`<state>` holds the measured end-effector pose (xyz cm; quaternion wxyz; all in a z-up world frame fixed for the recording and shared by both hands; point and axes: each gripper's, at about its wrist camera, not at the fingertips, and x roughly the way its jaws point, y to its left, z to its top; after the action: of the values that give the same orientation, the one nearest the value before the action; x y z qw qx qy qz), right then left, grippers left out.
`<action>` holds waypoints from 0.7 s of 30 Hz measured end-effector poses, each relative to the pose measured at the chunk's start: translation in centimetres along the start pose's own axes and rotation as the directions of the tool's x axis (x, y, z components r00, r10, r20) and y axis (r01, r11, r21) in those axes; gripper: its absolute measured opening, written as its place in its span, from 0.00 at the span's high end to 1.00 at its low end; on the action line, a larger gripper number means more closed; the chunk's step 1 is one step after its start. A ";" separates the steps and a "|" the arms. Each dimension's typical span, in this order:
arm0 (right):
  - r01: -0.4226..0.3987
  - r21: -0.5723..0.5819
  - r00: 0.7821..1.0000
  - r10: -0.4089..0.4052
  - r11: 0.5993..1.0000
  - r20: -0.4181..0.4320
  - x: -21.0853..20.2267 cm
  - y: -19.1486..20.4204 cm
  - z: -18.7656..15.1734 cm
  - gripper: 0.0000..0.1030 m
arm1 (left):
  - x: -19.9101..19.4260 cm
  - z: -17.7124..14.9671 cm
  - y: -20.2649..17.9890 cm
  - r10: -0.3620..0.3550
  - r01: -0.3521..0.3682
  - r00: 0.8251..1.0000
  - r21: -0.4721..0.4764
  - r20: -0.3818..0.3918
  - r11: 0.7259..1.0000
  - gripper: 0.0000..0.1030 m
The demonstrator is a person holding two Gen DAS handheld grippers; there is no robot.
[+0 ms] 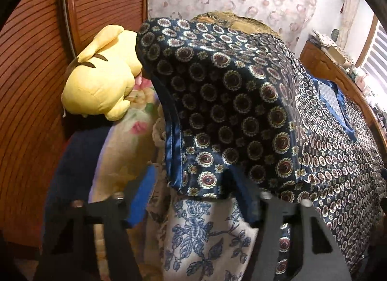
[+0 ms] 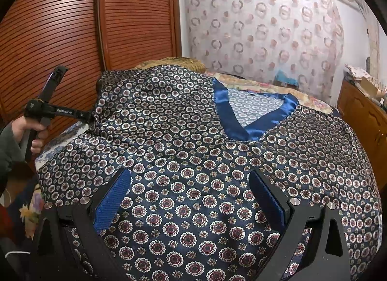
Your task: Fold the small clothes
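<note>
Satin patterned top (image 2: 193, 172) lies spread across the bed, V-neck at the far side. My left gripper (image 1: 193, 198) has its jaws part closed at the sleeve hem; pinched or not, can't tell, cloth drapes over the fingertips. My right gripper (image 2: 188, 198) is spread wide over the near body panel, empty. Fabric looks light, limp, slippery: grab the stitched hems. Near hem cut off.

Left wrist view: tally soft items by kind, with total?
Patterned navy shirt: 1
Yellow plush toy: 1
Floral pillow or bedding piece under the toy: 1
Blue-flowered white cloth: 1
Total: 4
</note>
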<state>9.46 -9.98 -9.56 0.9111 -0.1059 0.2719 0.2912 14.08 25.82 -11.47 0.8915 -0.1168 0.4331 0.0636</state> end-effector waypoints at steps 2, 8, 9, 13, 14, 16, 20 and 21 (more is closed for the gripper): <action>0.001 0.001 1.000 -0.001 1.000 0.002 -0.1 0.0 0.0 0.03 | -0.3 0.2 -0.4 0.031 -0.031 0.999 0.022 0.009 0.999 0.75; 0.001 0.006 1.000 -0.001 1.000 0.009 -0.1 0.0 -0.1 0.03 | -0.9 0.0 -2.0 0.111 -0.112 0.994 0.125 0.015 0.986 0.94; 0.001 0.005 1.000 -0.001 1.000 0.009 -0.2 0.0 -0.1 0.03 | -1.4 0.0 -2.2 0.121 -0.124 0.992 0.134 0.033 0.983 0.94; -0.002 0.006 1.000 0.002 1.000 0.003 -0.1 0.0 0.0 0.03 | -5.0 0.9 -4.2 0.049 -0.071 0.990 0.164 0.136 0.984 0.95; -0.001 0.009 1.000 0.001 1.000 -0.002 -0.1 0.0 0.0 0.03 | -5.6 1.1 -4.9 0.034 -0.061 0.988 0.177 0.149 0.982 0.95; -0.001 0.019 1.000 0.001 1.000 -0.004 0.0 -0.1 0.1 0.03 | -7.3 1.7 -7.5 -0.018 -0.024 0.984 0.231 0.176 0.973 0.95; 0.002 0.046 1.000 -0.002 0.999 -0.003 0.0 -0.6 0.1 0.03 | -8.9 2.5 -12.3 -0.126 0.063 0.976 0.325 0.176 0.943 0.95; 0.003 0.050 1.000 -0.003 0.999 -0.003 0.0 -0.7 0.1 0.03 | -9.0 2.8 -13.8 -0.153 0.087 0.975 0.352 0.163 0.932 0.95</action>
<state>9.92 -10.56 -9.47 0.9135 -0.0840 0.2801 0.2830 13.63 13.18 -0.61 0.9371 0.0205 0.3437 -0.0568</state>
